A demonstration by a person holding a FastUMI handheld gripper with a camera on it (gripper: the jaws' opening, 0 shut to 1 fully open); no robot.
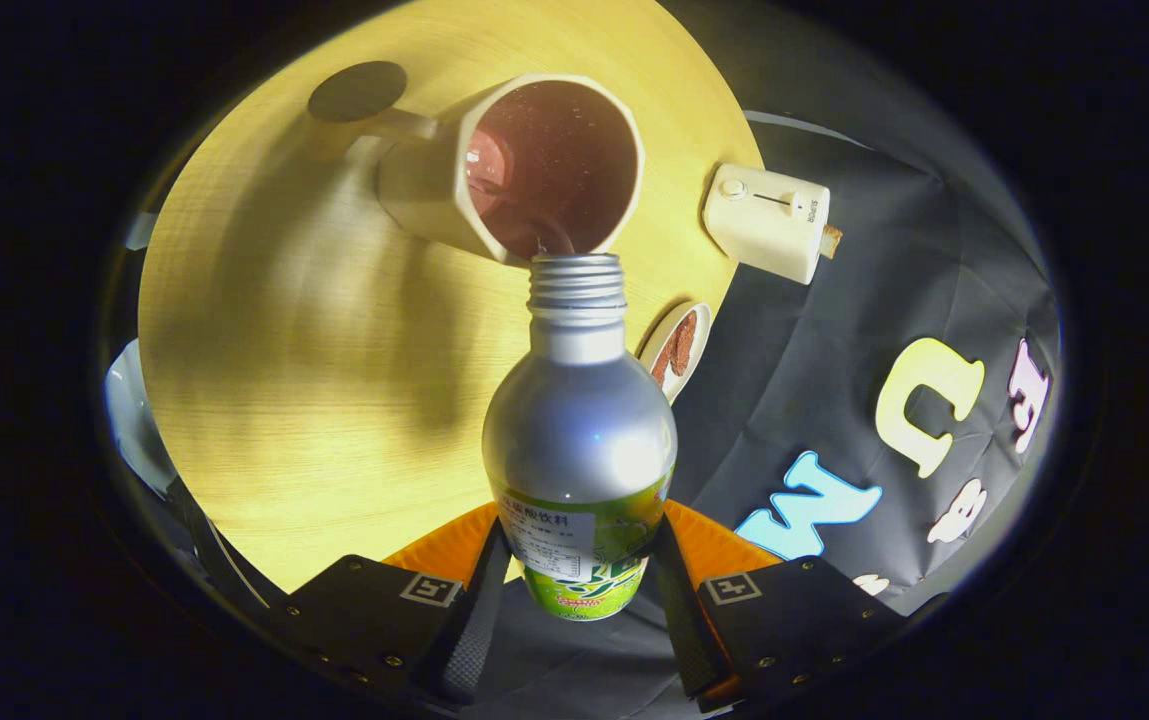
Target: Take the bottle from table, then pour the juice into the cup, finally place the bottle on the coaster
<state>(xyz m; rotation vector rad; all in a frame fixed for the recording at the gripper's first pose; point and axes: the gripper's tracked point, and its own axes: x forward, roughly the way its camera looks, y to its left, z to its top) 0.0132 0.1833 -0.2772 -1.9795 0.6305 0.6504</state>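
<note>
I hold the bottle (579, 440) in the gripper (574, 590), both fingers (479, 610) pressed against the labelled lower part of its body, one on each side. The bottle's silver shoulder and threaded neck point away from me, uncapped, with the mouth right at the near rim of the cup (524, 170). The cup, a pale mug with faceted sides, appears tipped in my view so that I look straight into it; its inside shows a reddish-brown liquid with small bubbles, and a thin dark streak sits at the rim just above the bottle's mouth. The cup's handle points away from the bottle toward a dark round coaster (357, 90) lying just beyond it on the round wooden table (274, 350). Beside the bottle's neck, near the table's edge, lies a small round dish (676, 350) with something brown on it. Farther along that edge sits a cream-coloured boxy device (769, 220) with a knob on its face.
</note>
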